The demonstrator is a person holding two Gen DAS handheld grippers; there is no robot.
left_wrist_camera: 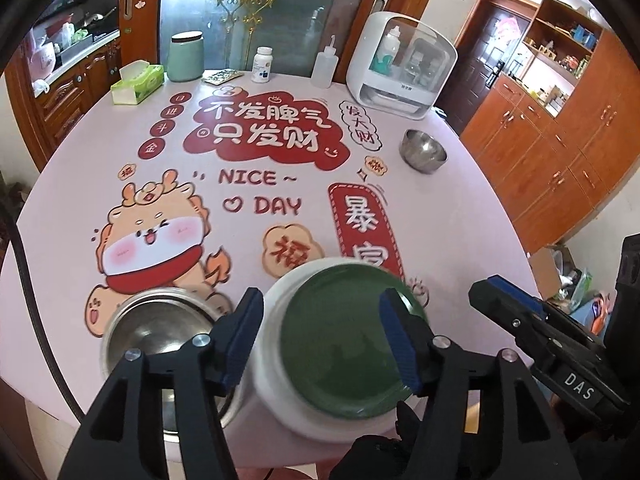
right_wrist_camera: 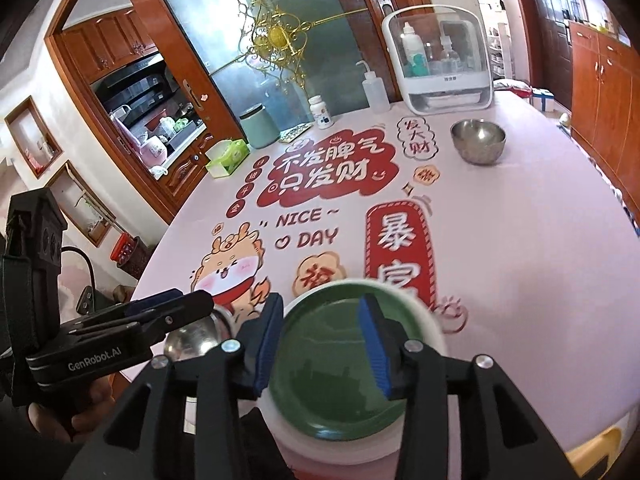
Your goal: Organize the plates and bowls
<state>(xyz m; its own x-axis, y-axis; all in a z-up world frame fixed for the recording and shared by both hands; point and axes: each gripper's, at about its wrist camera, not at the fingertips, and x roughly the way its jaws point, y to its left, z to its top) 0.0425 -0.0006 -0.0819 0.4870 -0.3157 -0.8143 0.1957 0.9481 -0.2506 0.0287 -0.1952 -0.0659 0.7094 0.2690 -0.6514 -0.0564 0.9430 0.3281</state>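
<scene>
We are seeing our left gripper (left_wrist_camera: 320, 340) as a matte black frame of angular linkage arms, showing round silver screws at the joints and ribbed blue pads (left_wrist_camera: 398, 344) lining its fingers. Our right gripper (right_wrist_camera: 322, 344) is showing the same black arms, silver screws and blue pads (right_wrist_camera: 374, 346). White lettering is reading "GenRobot.AI" on the left body and "DAS" on the right. A black cable is trailing from the left unit, and bare skin is showing on the left hand (right_wrist_camera: 68, 420).

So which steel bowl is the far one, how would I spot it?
Find the white dome-lidded box at the back of the pink table. The far steel bowl stands alone just in front of it, to the right, unlike the other steel bowl beside the green plate.
</scene>
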